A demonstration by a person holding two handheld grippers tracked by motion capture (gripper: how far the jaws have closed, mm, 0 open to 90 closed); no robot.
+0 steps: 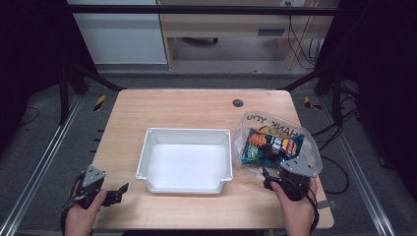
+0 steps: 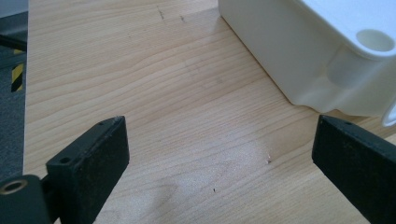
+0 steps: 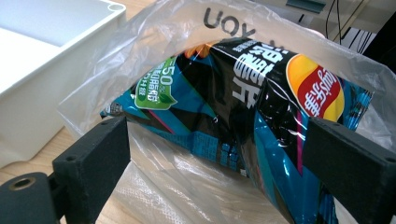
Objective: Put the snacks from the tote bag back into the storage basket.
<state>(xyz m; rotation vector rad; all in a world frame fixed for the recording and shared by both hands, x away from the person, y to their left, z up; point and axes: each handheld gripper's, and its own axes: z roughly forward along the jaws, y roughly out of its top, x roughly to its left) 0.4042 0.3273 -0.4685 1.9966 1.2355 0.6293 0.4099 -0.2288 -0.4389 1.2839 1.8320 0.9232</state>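
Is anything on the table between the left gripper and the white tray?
No. In the left gripper view, bare wooden table runs from the open left gripper up to the white tray; the high view agrees.

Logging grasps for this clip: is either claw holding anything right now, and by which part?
Nothing is held. The right claw stands open around the chip bag's near end inside the plastic bag; the left claw is open over bare table.

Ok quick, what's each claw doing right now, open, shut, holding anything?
Left claw: open, holding nothing, over bare table beside the white bin.
Right claw: open, holding nothing, at the mouth of the plastic bag with the chip packet.
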